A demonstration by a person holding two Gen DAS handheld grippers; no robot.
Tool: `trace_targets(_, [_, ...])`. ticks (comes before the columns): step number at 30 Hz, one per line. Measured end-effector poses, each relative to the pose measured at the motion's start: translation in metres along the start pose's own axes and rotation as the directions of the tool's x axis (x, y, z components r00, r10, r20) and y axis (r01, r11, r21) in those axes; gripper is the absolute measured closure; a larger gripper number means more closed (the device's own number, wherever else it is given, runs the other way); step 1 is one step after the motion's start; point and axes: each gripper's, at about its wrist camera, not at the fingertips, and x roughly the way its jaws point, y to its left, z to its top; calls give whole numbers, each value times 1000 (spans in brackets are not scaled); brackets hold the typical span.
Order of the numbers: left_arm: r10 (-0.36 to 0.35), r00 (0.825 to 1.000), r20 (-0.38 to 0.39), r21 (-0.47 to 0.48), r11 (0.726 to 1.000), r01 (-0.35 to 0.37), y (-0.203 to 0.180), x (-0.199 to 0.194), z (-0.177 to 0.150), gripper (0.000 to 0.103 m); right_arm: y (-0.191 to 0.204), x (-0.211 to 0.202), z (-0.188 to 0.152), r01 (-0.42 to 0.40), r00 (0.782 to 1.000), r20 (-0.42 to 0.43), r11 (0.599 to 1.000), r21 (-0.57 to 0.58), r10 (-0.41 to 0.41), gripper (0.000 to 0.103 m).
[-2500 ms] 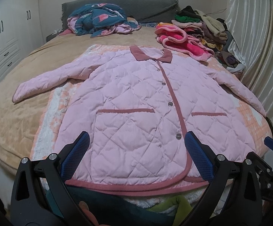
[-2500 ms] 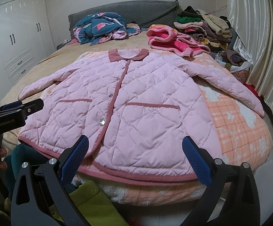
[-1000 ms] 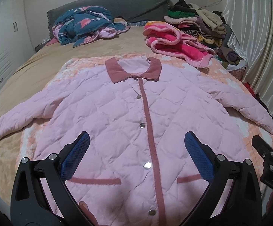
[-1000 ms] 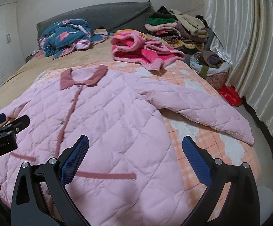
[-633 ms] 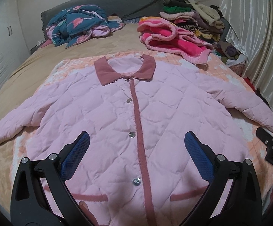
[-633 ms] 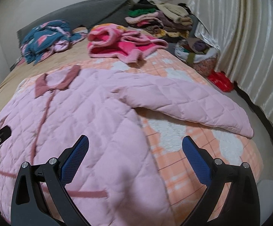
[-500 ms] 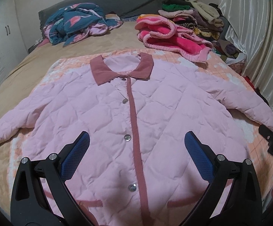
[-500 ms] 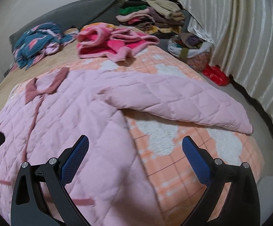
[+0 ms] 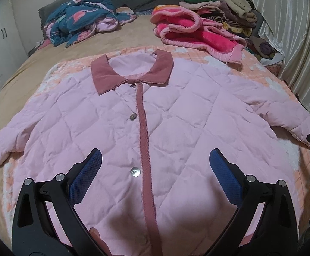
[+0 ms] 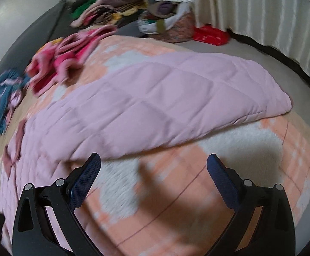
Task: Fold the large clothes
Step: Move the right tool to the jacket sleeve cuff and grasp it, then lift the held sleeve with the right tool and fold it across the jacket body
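Bed (image 9: 9,81): covered by a tan sheet, with a grey headboard at the far end.
Blanket (image 10: 176,202): an orange and white checked fleece, spread over the near part of the bed beneath the jacket.
Jacket (image 9: 176,123): a pink quilted jacket, laid flat and face up on the blanket, buttoned, collar toward the headboard. Both sleeves are spread outward. A dark pink placket is seen running down the middle, with 3 snaps beside it.
Right sleeve of jacket (image 10: 165,102): stretched across the blanket in the right wrist view, its cuff near the bed's edge.
Clothes pile (image 9: 219,4): mixed garments stacked in the far right corner, by the curtain.
Pink fleece garment (image 9: 197,32): bunched beyond the collar, apart from the jacket.
Blue patterned bundle (image 9: 80,19): crumpled against the headboard, well apart from the jacket.
Collar (image 9: 131,72): dark pink, lying open and flat.
Left tongs (image 9: 155,172): spread wide, nothing gripped, held above the jacket's lower front.
Right tongs (image 10: 153,177): spread wide, nothing gripped, held above the blanket just beside the sleeve's lower edge. This view is blurred.
Fingertip (image 9: 95,233): glimpsed at the bottom edge, between the left tongs' arms.
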Motion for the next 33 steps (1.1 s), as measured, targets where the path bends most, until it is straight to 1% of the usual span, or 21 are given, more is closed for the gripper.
trace_targets(2, [-4,1000,-7,1,1000,4,-1,5,3,8,-16,11,7,-30,999,-21,996,85,32,4])
trace_targets(4, [-3,1000,-18,1,1000,3,-1,12,5,8,-28,19,13,-44,999,-24,988,150,48,4])
trace_targets(7, [1,1000,-26,-9,1000,-1,1,20,9,8,-44,29,26,-76,997,2,971,228,78,4])
trace_targets(9, [5,1000,-27,-11,1000,-5,5,24,11,8,-53,34,36,-83,997,24,961,263,80,4])
trace_targets(13, [16,999,-41,-24,1000,-17,16,31,15,8,-71,45,52,-127,992,67,929,347,111,5])
trace_targets(14, [20,999,-42,-27,999,-21,18,32,16,8,-73,46,56,-132,991,78,926,353,111,10])
trace_targets(15, [23,999,-46,-36,999,-24,24,33,16,8,-74,45,59,-123,991,97,931,344,95,16])
trace_targets(16, [25,998,-50,-42,999,-27,28,34,16,8,-75,46,62,-116,991,108,934,339,83,34])
trace_targets(17, [26,998,-54,-46,999,-29,32,35,17,8,-77,45,64,-132,987,129,933,335,93,48])
trace_targets(18, [29,998,-55,-51,998,-32,37,35,17,8,-78,44,67,-145,985,142,932,333,102,54])
trace_targets(20, [26,998,-51,-61,998,-30,46,33,18,8,-78,39,71,-157,980,167,939,305,110,73])
trace_targets(22, [21,999,-49,-74,997,-24,56,30,19,8,-68,27,77,-148,973,209,961,232,99,80])
trace_targets(24, [17,999,-44,-84,996,-21,65,26,22,8,-56,11,84,-155,962,249,973,172,109,83])
trace_targets(26, [32,999,-34,-93,995,-35,73,22,27,8,-40,-7,92,-159,951,285,982,106,124,85])
trace_targets(29, [44,999,-23,-129,990,-47,89,15,37,8,-13,-30,103,-168,934,322,986,11,156,86])
trace_targets(33, [59,998,-7,-172,983,-59,110,4,51,8,39,-70,108,-188,898,369,968,-167,238,86])
